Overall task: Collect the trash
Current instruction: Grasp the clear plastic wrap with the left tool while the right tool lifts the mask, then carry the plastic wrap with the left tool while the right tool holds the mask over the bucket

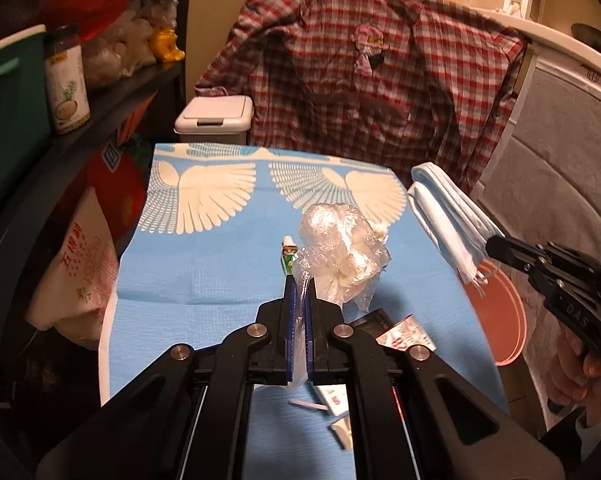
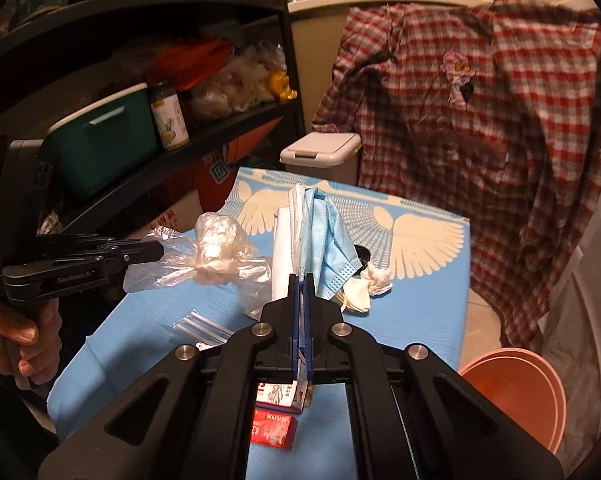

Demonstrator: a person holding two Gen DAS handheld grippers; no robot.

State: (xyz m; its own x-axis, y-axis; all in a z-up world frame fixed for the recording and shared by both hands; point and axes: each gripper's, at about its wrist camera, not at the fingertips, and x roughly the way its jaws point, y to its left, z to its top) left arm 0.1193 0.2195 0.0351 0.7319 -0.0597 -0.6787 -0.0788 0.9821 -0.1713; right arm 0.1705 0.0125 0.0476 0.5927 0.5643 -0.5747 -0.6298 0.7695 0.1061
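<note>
I've got the left gripper (image 1: 299, 280) clamped on the plastic wad (image 1: 342, 246), the right gripper (image 2: 302, 280) on the mask (image 2: 328, 236); the bin (image 1: 216, 118) sits far-left, nearer my left.

My left wrist view looks forward and down along its own fingers, close over the blue cloth (image 1: 204, 272). My right wrist view does likewise from the right. Both face the plaid shirt (image 1: 360, 80) and white bin (image 2: 320, 152); each catches the other gripper at its edge.
</note>
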